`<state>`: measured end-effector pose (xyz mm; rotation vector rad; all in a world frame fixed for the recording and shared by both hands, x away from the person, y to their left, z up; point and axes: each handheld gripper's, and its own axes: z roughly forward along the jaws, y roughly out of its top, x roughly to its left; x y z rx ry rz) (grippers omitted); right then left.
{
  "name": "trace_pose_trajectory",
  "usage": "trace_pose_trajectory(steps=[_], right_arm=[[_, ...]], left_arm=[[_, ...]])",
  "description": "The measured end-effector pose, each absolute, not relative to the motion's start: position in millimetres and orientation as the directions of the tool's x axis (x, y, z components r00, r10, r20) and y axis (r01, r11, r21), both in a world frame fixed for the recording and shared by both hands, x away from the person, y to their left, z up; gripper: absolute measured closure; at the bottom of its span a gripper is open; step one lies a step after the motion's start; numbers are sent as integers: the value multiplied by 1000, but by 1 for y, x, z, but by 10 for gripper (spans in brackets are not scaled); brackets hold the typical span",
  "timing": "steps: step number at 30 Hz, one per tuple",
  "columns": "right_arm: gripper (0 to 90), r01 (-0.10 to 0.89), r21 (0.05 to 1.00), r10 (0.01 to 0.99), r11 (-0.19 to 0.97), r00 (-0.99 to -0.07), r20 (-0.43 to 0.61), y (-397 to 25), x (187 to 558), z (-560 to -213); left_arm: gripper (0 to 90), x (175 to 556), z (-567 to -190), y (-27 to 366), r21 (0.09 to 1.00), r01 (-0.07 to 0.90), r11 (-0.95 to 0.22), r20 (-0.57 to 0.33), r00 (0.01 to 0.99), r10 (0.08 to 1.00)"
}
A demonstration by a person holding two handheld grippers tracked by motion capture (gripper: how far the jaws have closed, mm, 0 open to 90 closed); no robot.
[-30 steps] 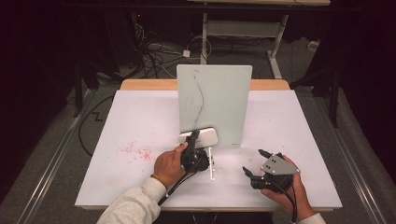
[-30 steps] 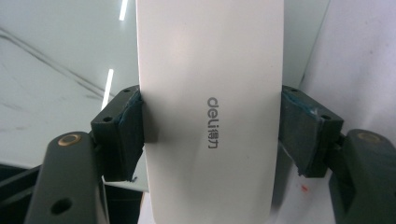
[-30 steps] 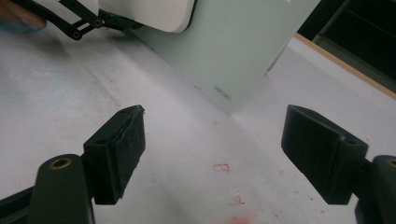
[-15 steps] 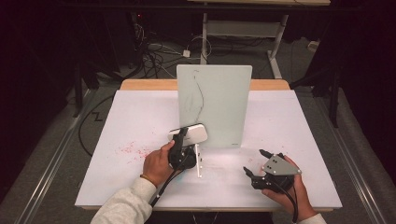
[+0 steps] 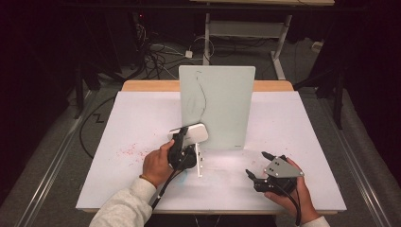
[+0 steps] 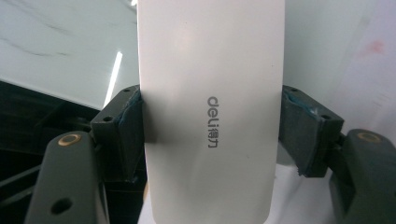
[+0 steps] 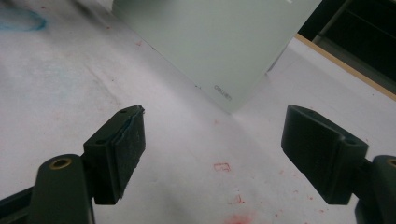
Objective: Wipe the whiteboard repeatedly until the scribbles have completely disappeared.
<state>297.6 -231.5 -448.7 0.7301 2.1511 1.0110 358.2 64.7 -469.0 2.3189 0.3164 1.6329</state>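
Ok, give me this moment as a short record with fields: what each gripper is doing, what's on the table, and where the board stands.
left gripper: shut on the white eraser, jaws pressing its two long edges
eraser position: lifted in front of the board's lower left part
right gripper: open, holding nothing, low over the table near its front right
board: pale green, upright at mid table, a thin dark line on its face
table: white top with faint red marks

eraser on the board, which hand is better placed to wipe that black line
Left. The left gripper is shut on the white eraser beside the board; the right gripper is open, holding nothing, low on the table.
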Motion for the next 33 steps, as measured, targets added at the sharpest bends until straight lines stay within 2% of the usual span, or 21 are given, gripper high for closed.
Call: trace_pose_trajectory(steps=[6,12,18,23,28,33], right_arm=[[223,211,809,705,548,-637,-312,-232,298,-449],[223,210,809,704,549,-638,-312,-232,298,-449],[224,208,809,702,550,-640,-312,-232,297,-449],[224,206,808,700,552,-642,-314,-231,297,-449],[224,206,808,700,552,-642,-313,-231,297,-449],[224,207,808,699,551,-644,-312,-231,298,-449]], left_arm=[[291,368,-444,68,462,17,-887,841,311,444],[291,366,-449,71,509,35,-860,812,311,494],[291,356,-476,72,510,67,-858,794,348,499],[291,349,-497,67,442,69,-895,830,346,437],[291,349,-495,68,433,67,-899,832,354,427],[291,353,-484,69,472,65,-879,812,356,462]])
